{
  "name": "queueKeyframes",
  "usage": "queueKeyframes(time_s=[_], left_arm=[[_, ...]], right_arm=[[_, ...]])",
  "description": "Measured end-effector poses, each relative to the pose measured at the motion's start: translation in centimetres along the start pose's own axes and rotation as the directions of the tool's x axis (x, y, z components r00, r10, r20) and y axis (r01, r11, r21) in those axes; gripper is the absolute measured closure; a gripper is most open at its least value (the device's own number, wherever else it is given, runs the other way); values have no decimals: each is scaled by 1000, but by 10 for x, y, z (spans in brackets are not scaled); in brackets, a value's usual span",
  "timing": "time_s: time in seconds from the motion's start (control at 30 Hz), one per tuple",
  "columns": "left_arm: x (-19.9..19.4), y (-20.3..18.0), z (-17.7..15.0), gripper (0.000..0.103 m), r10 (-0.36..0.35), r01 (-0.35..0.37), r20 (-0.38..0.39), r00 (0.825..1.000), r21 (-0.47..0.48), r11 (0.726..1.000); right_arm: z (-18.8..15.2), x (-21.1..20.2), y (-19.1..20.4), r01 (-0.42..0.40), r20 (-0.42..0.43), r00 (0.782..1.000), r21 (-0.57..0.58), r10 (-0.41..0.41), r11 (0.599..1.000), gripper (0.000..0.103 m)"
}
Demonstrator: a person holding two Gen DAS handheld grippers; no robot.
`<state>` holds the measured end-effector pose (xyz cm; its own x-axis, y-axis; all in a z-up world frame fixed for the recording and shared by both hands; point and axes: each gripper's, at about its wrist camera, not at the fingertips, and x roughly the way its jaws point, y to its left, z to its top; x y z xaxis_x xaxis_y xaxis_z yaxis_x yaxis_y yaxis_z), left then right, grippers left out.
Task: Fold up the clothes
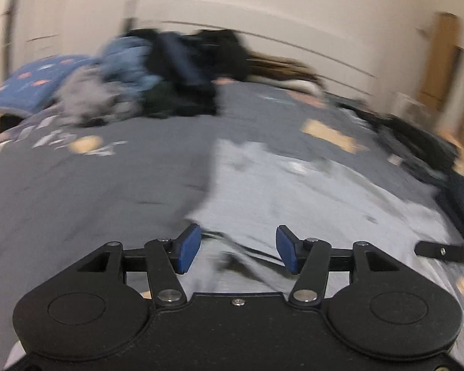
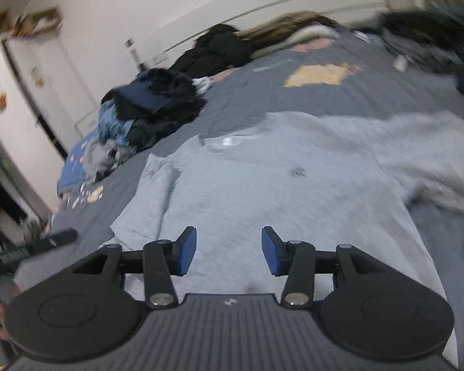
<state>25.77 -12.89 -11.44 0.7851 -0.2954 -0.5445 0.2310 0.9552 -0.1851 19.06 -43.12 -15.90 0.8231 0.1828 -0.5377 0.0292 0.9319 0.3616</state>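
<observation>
- While both views are motion-blurred, the left gripper (image 1: 237, 249) hangs with its jaws spread wide over the near edge of the light grey sweatshirt (image 1: 309, 191), gripping nothing.
- The right gripper (image 2: 229, 252) is likewise wide apart and empty above the same sweatshirt (image 2: 294, 185), which lies spread flat on the dark grey bedspread (image 2: 371, 92).
- Farther back, a pile of dark and blue clothes (image 2: 145, 114) sits on the bed, well apart from the sweatshirt.

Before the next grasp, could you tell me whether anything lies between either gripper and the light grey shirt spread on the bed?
Nothing visible does. The left gripper and right gripper are both open right above the light grey shirt, with bare fabric between their fingers. The clothes pile sits well off to the side.
</observation>
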Motion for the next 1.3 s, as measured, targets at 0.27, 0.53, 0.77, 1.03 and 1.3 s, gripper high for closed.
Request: queueKeyframes(time_s=[0.27, 0.53, 0.77, 1.03, 1.3], left_arm=[[-5, 83, 32, 49, 128, -111, 21, 992, -373, 921], [-19, 131, 39, 49, 104, -75, 29, 994, -503, 861], [-16, 122, 40, 49, 56, -34, 30, 998, -485, 874], [-18, 118, 39, 49, 48, -25, 36, 998, -477, 878], [-18, 116, 40, 49, 49, -28, 33, 998, -470, 882]], right_arm=[[20, 103, 143, -108, -91, 993, -458, 74, 883, 58], [-8, 174, 221, -123, -164, 986, -773, -10, 623, 58], [-40, 190, 237, -97, -142, 987, -897, -73, 430, 58], [-48, 204, 244, -42, -85, 987, -954, -133, 295, 94], [49, 162, 186, -89, -25, 996, -487, 88, 869, 100]])
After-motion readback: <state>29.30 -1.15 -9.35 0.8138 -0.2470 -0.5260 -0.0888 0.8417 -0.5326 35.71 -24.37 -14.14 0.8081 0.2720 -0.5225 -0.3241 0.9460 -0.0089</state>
